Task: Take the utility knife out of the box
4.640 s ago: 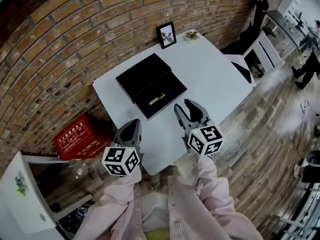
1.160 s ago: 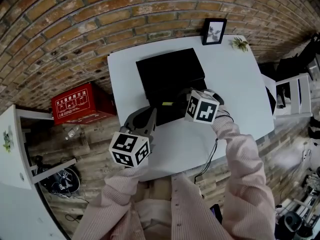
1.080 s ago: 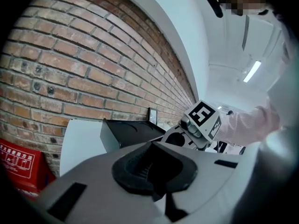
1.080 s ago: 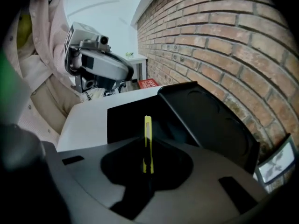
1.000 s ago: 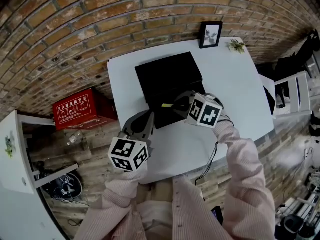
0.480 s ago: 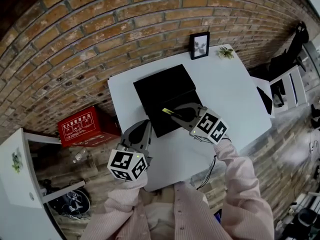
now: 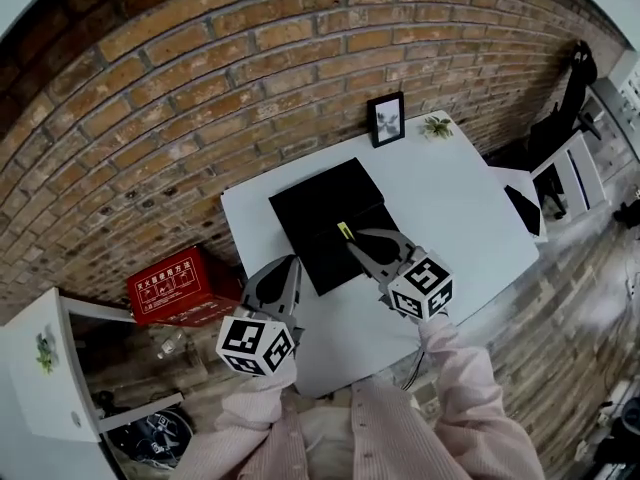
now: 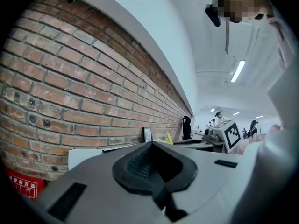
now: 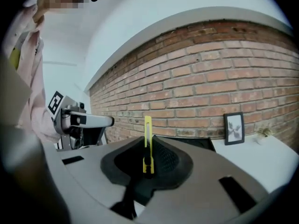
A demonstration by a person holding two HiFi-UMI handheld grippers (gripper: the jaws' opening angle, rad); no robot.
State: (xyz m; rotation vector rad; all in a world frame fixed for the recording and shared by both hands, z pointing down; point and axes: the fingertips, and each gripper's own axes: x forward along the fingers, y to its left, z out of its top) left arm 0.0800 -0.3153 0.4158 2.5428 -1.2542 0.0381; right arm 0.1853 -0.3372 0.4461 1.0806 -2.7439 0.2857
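Note:
An open black box point(image 7: 322, 214) lies on the white table point(image 7: 455, 218) near the brick wall. My right gripper point(image 7: 354, 241) hangs above the box's near half, shut on the yellow utility knife point(image 7: 344, 231). In the right gripper view the knife point(image 9: 148, 143) stands upright between the pads, its tip poking past them. The knife is clear of the box. My left gripper point(image 7: 289, 266) floats over the table's left front edge, beside the box, jaws together with nothing in them. From the left gripper view I see the right gripper point(image 8: 219, 136) and the knife point(image 8: 168, 138).
A small framed picture point(image 7: 386, 119) and a little plant point(image 7: 436, 125) stand at the table's far edge against the brick wall. A red case point(image 7: 175, 286) lies on the floor to the left, near a white cabinet point(image 7: 40, 388). A white chair point(image 7: 520, 206) stands to the right.
My right gripper has risen out of the box with the knife and rolled, so the knife now points away from me. The left gripper has also risen a little.

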